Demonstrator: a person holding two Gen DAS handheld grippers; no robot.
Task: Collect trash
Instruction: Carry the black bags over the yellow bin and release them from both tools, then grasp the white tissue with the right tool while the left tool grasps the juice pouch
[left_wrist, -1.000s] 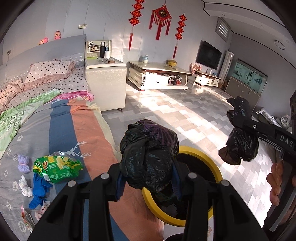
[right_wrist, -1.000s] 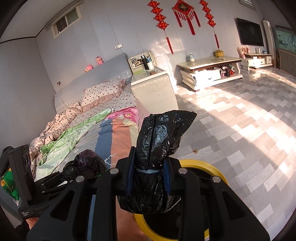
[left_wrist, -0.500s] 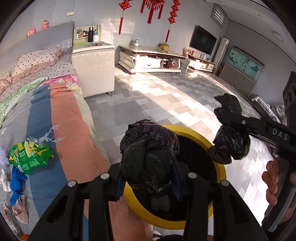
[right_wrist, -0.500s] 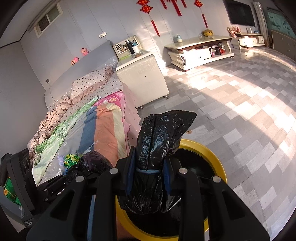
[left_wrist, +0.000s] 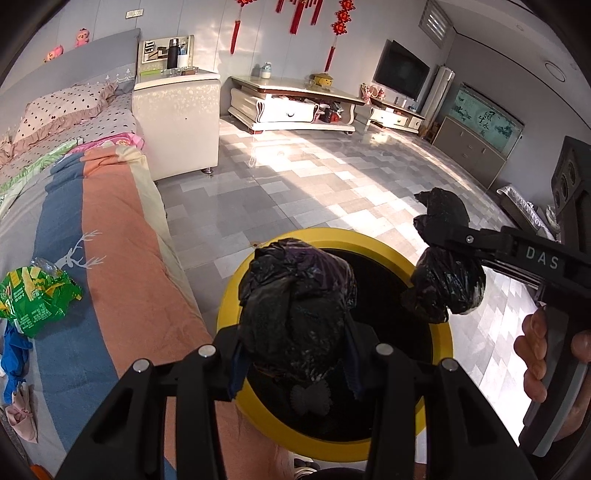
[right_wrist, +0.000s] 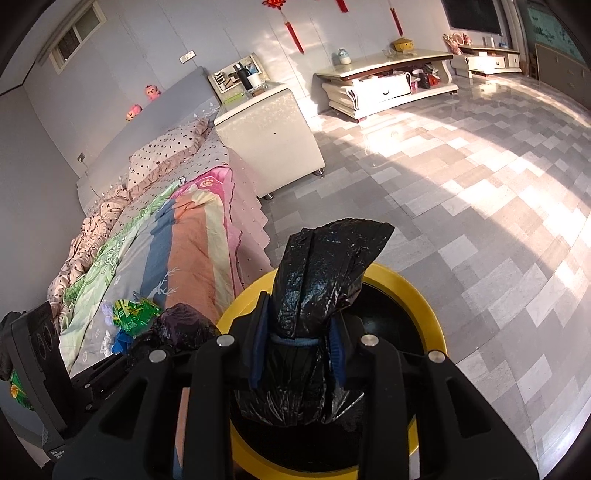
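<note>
My left gripper (left_wrist: 295, 354) is shut on a full black trash bag (left_wrist: 295, 295) and holds it above the yellow-rimmed bin (left_wrist: 236, 291) beside the bed. My right gripper (right_wrist: 299, 354) is shut on the tied neck of a second black trash bag (right_wrist: 325, 280), above the same bin (right_wrist: 417, 295). In the left wrist view the right gripper (left_wrist: 450, 236) and its bag (left_wrist: 447, 284) hang over the bin's right rim. In the right wrist view the left gripper's bag (right_wrist: 181, 325) shows at the lower left.
A green snack wrapper (left_wrist: 33, 295) and small cloth bits lie on the striped bedspread (left_wrist: 110, 229) left of the bin. A white nightstand (left_wrist: 177, 118) and a low TV table (left_wrist: 291, 107) stand behind, with tiled floor (left_wrist: 332, 177) between.
Both grippers have tilted down and moved over the bin with their bags. The bin now fills more of both views, and the right bag sits over its rim.
</note>
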